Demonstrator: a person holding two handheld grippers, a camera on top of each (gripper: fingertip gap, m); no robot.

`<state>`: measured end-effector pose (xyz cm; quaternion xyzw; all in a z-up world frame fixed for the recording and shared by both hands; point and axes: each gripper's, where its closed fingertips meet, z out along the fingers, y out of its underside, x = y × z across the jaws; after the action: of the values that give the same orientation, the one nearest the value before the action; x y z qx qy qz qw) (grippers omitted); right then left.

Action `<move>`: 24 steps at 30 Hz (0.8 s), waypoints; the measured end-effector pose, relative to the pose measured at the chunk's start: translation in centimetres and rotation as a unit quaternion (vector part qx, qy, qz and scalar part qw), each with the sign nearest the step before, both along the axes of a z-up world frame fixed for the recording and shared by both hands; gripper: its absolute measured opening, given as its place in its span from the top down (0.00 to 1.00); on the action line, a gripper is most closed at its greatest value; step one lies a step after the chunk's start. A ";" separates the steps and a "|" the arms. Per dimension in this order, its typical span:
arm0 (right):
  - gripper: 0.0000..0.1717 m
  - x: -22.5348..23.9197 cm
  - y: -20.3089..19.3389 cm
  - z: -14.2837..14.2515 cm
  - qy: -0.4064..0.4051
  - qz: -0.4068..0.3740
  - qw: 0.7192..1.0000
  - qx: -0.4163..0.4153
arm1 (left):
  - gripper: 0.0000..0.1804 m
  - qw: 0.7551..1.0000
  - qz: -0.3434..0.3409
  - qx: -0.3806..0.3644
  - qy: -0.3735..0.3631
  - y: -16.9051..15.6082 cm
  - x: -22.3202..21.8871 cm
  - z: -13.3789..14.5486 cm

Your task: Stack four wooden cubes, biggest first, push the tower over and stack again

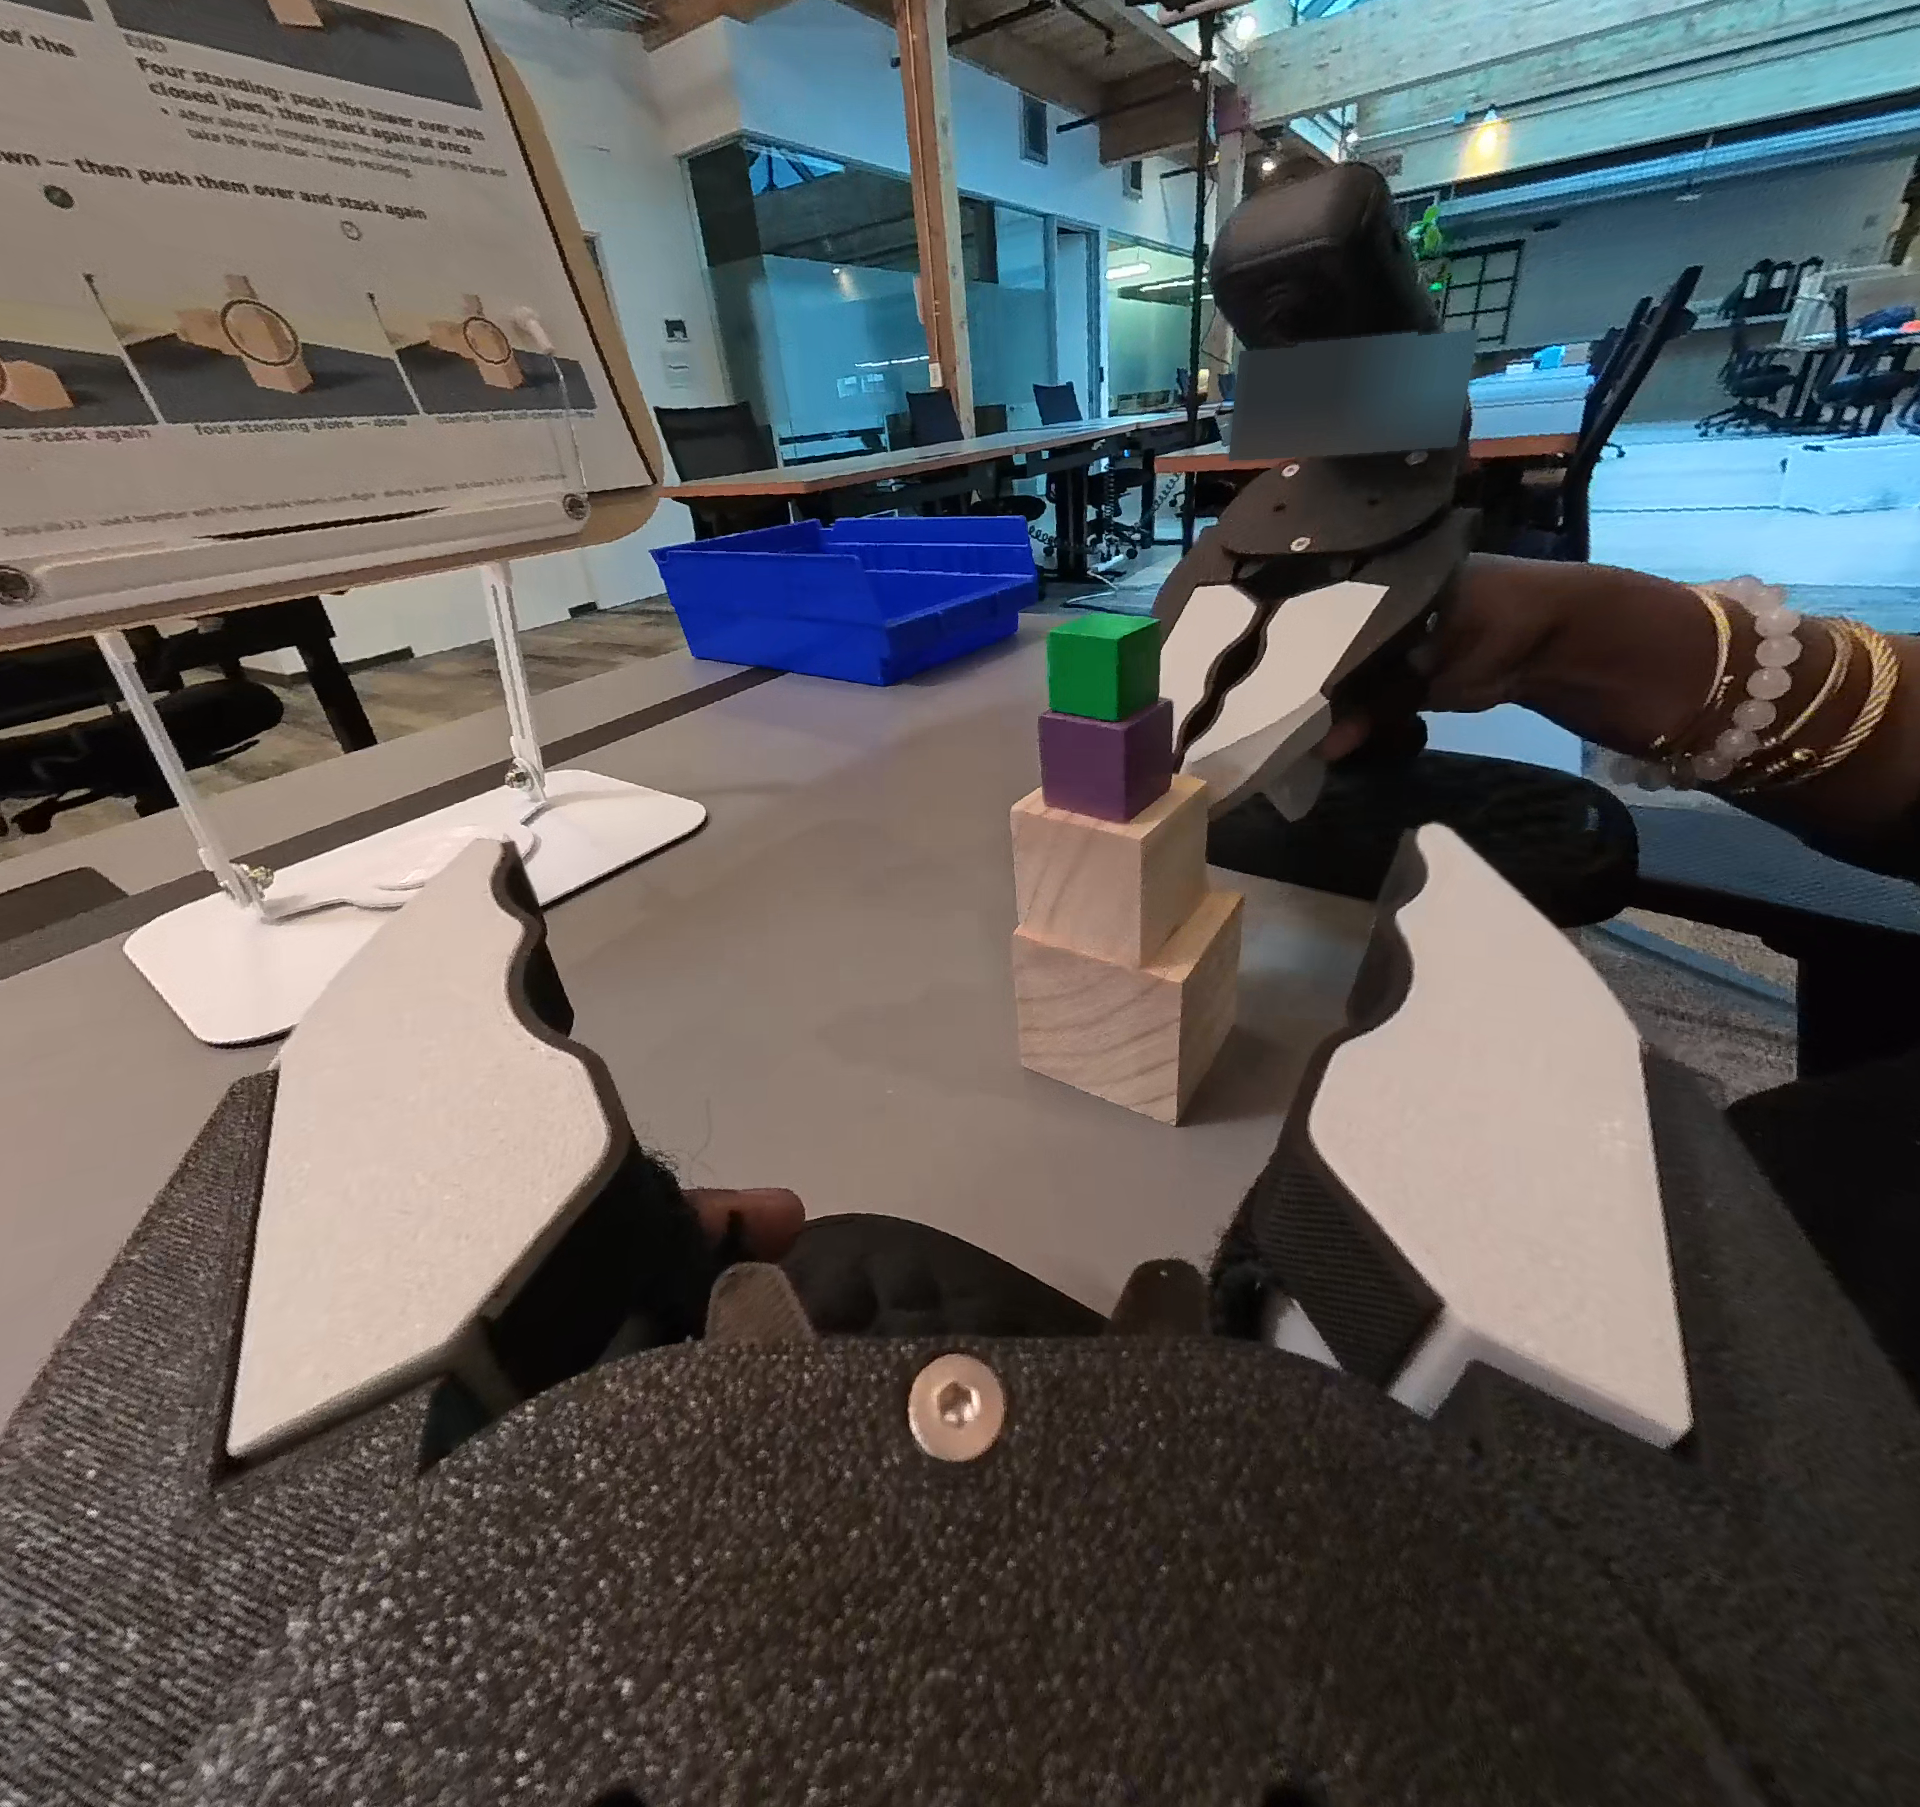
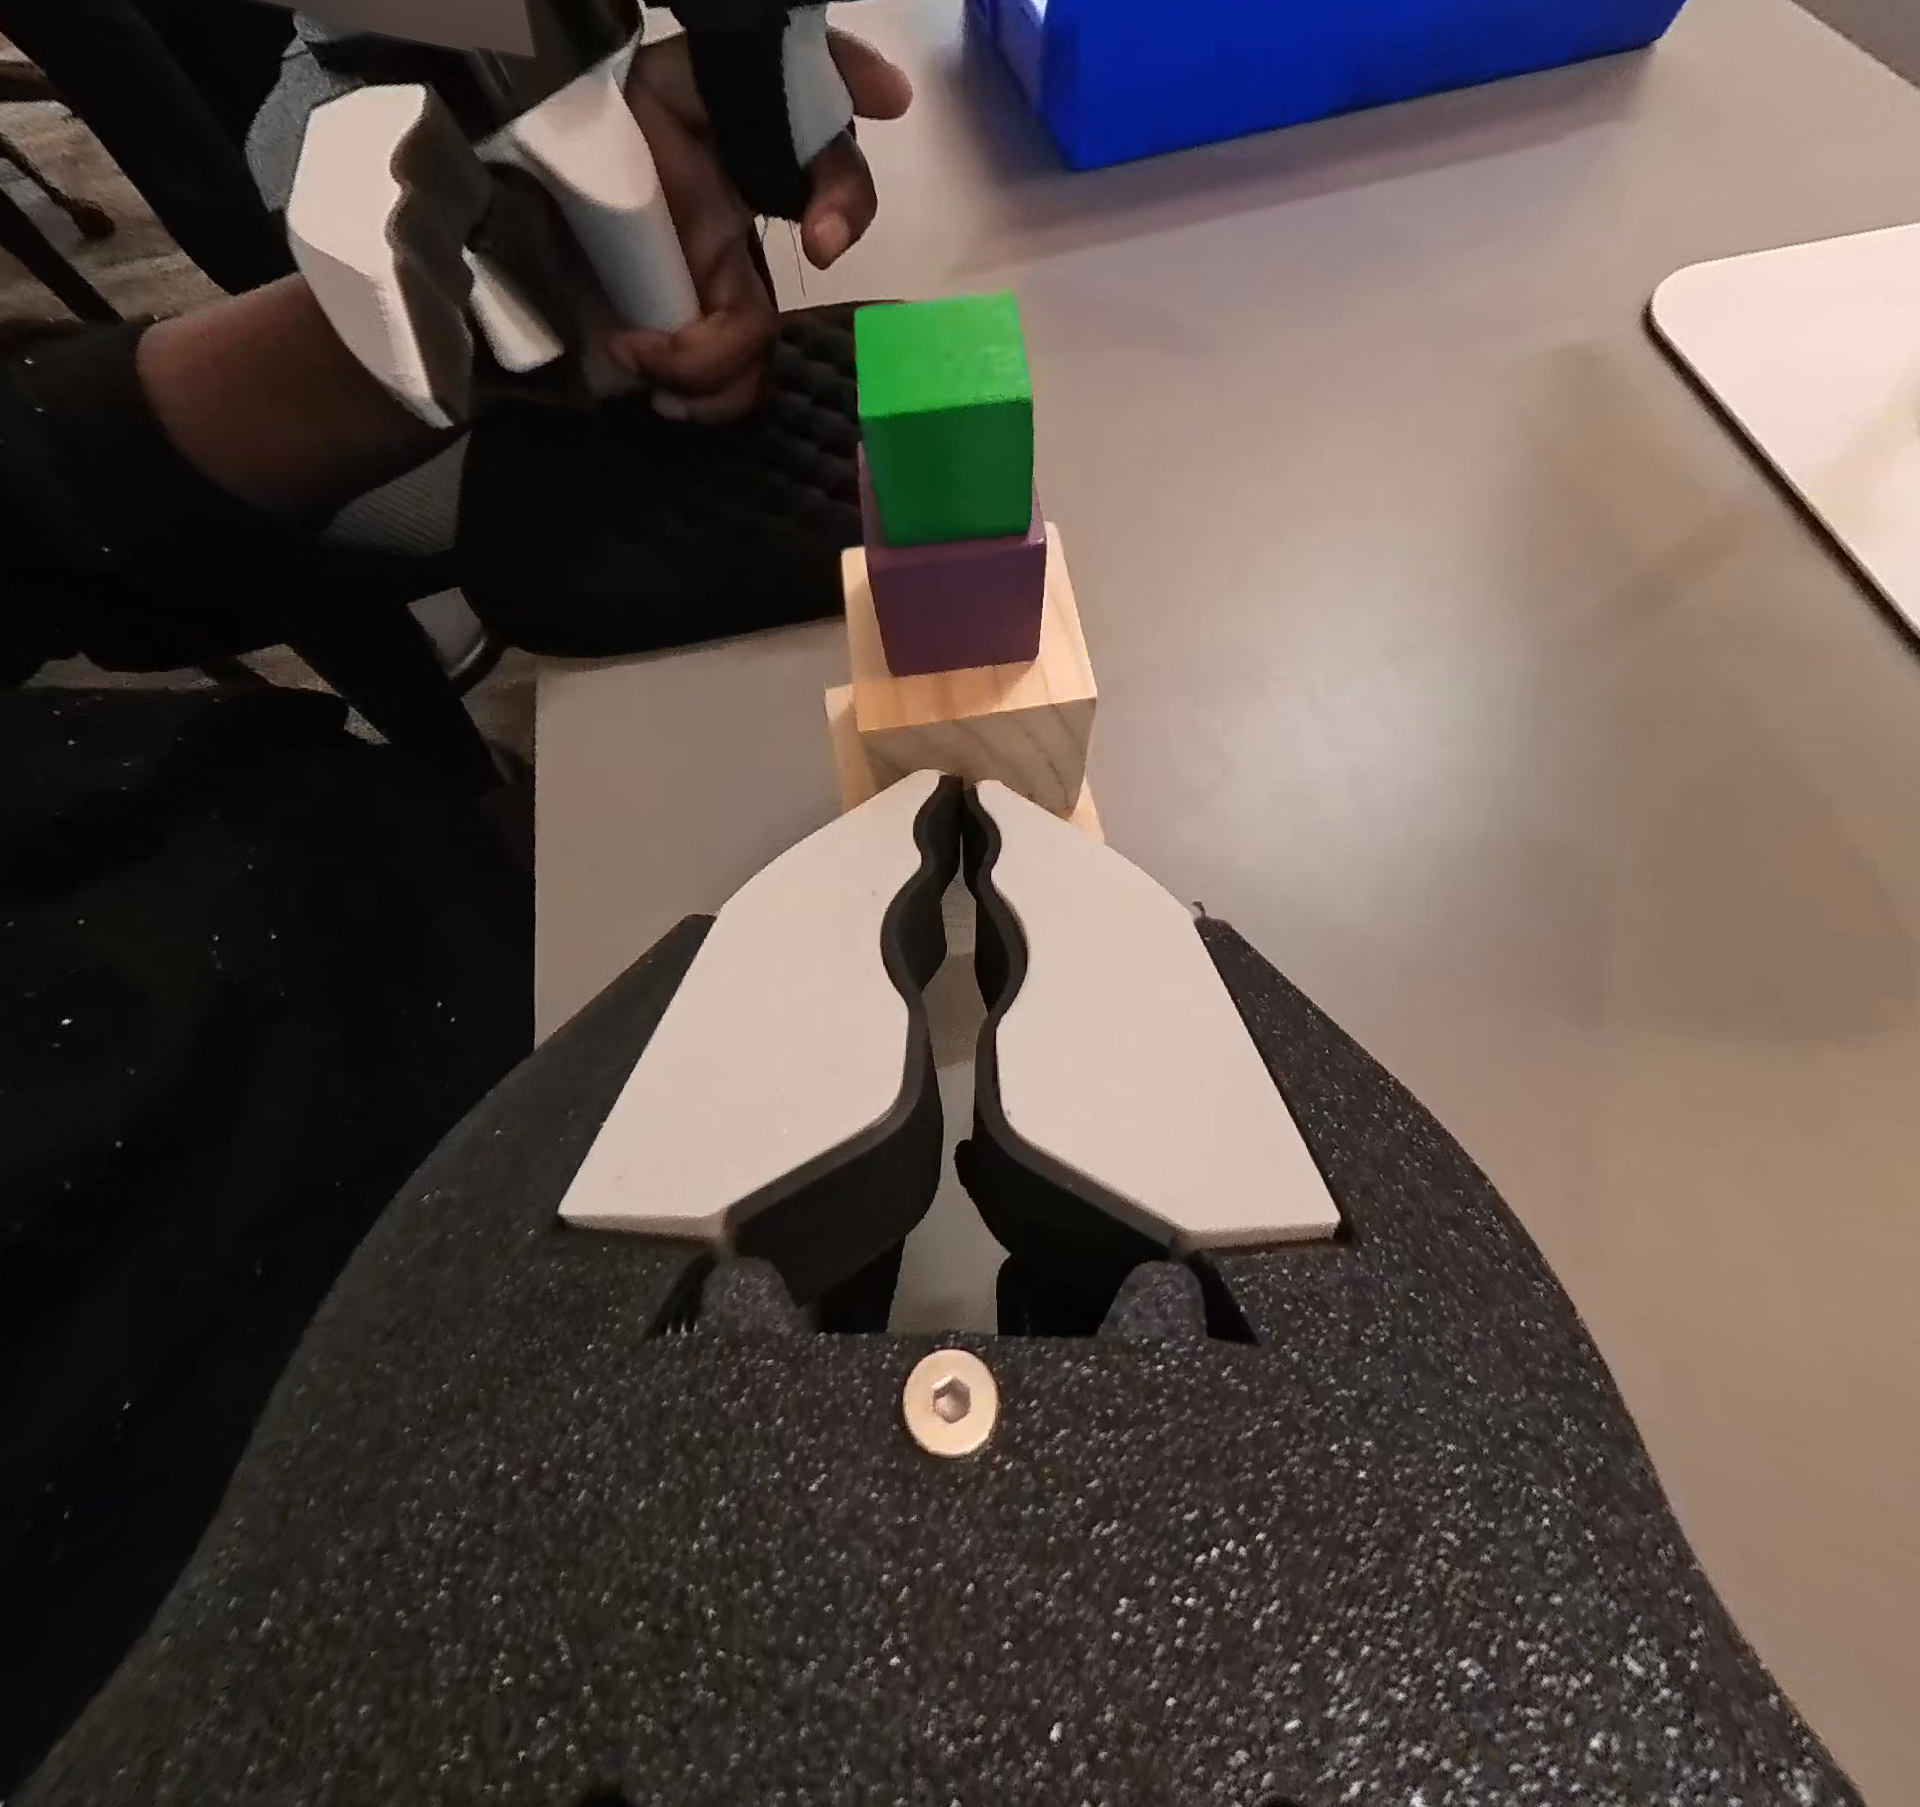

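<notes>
Spread fingers [image 1: 436,1113]; beyond, blue bin [image 1: 831,604], contents hidden.

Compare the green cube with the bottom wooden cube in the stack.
Colour: the green cube is painted bright green; the bottom wooden cube is bare pale wood with visible grain.
Size: the green cube is clearly smaller than the bottom wooden cube.
Place: the green cube tops the stack, resting on a purple cube; the bottom wooden cube stands on the grey table and carries everything else.
Both are upright cubes, held by neither gripper.
</notes>
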<state>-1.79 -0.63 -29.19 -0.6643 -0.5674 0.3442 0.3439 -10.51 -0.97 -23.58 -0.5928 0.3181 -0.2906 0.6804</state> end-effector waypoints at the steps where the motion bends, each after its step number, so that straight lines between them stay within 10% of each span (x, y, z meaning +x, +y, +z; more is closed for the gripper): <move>1: 1.00 -0.2 0.0 0.0 0.000 0.002 1.000 0.001 | 0.19 1.000 0.000 0.000 -0.002 0.0 0.0 0.0; 17: 0.98 -3.3 0.0 0.4 0.028 0.031 0.999 -0.009 | 0.20 1.000 -0.003 0.000 -0.005 0.0 -0.1 0.1; 24: 0.44 -2.7 0.3 1.4 0.028 0.037 0.998 0.052 | 0.20 1.000 -0.002 0.000 -0.005 0.0 -0.1 0.0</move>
<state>-4.45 -0.36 -27.75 -0.6143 -0.5986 0.3453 0.3810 -10.61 -0.96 -23.53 -0.5905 0.3160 -0.2952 0.6814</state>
